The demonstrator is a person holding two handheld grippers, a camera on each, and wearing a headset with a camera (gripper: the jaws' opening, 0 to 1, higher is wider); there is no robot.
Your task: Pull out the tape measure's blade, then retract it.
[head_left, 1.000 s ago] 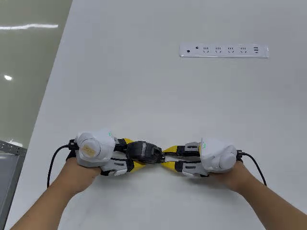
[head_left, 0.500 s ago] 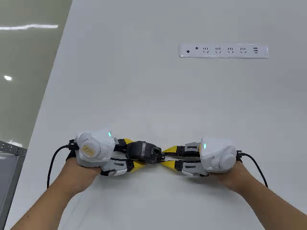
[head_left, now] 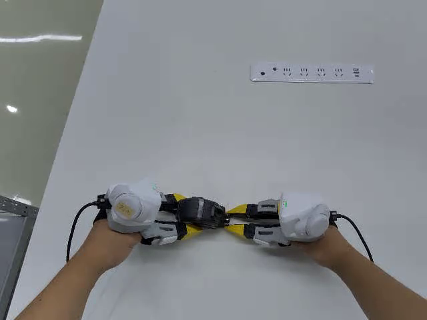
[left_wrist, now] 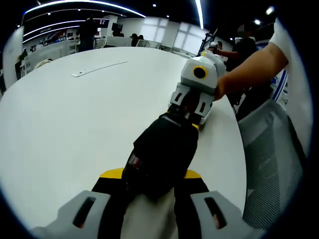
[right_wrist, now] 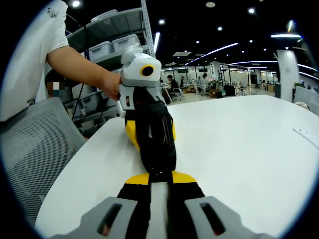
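The tape measure point(head_left: 200, 212) lies low over the near part of the white bench point(head_left: 200, 120), between the two tools, which point at each other from left and right. The left hand-held gripper point(head_left: 189, 221) has its yellow-tipped jaws closed around the black case from both sides. In the left gripper view the case fills the gap between the yellow pads, with its far end pointing at the other tool.

The right hand-held gripper point(head_left: 231, 219) meets the case's right end. Its jaws are drawn almost together, leaving only a thin slit. In the right gripper view they pinch the blade tip point(right_wrist: 159, 174) just where it leaves the case. Almost no blade shows between the case and the jaws.

The left hand point(head_left: 110, 241) and the right hand point(head_left: 328, 244) grip the white tool bodies near the bench's near edge. A black cable point(head_left: 73, 230) trails from the left tool. A white power strip point(head_left: 311, 72) lies flat on the far right of the bench, well apart from the tools. A grey mesh chair point(right_wrist: 35, 149) stands beside the bench.
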